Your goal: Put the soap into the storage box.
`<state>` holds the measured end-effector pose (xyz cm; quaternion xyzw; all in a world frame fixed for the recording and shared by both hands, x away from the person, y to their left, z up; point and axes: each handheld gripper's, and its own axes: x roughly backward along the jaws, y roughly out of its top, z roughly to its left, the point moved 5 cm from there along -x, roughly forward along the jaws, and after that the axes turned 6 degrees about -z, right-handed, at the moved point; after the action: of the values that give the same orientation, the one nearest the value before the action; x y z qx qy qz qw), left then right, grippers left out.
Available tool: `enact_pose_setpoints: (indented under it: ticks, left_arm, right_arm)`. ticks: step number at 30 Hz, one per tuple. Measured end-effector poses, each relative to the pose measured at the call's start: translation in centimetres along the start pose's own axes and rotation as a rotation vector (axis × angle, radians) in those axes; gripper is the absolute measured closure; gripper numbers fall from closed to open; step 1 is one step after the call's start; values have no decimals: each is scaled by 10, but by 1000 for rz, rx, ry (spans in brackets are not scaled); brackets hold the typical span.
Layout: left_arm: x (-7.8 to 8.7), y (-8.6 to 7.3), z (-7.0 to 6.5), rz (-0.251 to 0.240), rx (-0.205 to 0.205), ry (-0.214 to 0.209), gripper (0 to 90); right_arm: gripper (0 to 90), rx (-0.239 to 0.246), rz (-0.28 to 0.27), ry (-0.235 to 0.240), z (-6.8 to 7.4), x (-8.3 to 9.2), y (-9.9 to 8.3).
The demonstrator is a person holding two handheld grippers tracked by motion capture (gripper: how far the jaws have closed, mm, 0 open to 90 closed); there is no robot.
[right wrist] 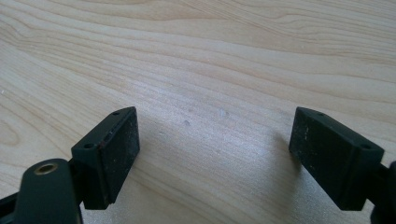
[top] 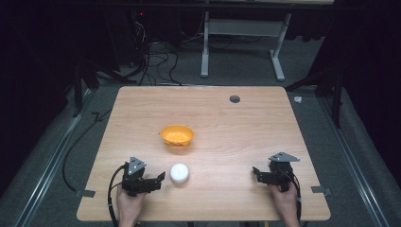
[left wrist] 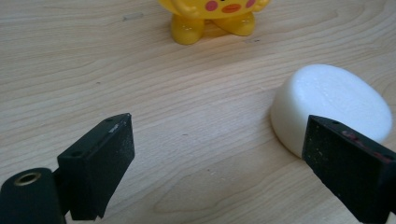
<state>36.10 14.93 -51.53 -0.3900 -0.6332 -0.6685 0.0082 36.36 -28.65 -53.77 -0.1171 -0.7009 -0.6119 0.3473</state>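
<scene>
Left tool [top: 160, 178]: I hold it low at the near-left of the worktop [top: 236, 142], jaws spread wide with nothing between them, tips aimed toward the white puck.
Left tool, own view [left wrist: 212, 161]: bare wood lies between the jaws; the puck [left wrist: 332, 108] sits just past the right-hand jaw, which overlaps its near edge, so it is off to that side and not yet centred in the gap.
Right tool [top: 256, 173]: I hold it at the near-right, well apart from everything; in the right gripper view [right wrist: 214, 154] its jaws stand wide apart over plain wood grain.
White puck [top: 179, 172]: a low, round, flat-topped piece resting on the worktop, just beside my left tool's tips; being round, it has no long axis to line up with.
Nearer hand: my left by far; the right is well across the worktop.
Move needed, as I judge it: swing the left tool toward the puck until it sits between the jaws, then close.
Yellow bowl [top: 177, 135]: beyond the puck toward mid-worktop, apart from it; in the left gripper view its stubby yellow feet [left wrist: 211, 25] and a painted face show.
</scene>
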Motion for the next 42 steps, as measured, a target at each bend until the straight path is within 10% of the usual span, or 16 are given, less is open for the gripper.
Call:
enact_pose_setpoints:
  ticks: [22,42]
  left_arm:
    - [-8,23,-49,12,-88,-122,98]
    - [-36,14,-64,99,-127,-104,107]
  right_arm:
    - [170,4,-1,2,0,0,0]
    - [170,2,0,5,0,1,-1]
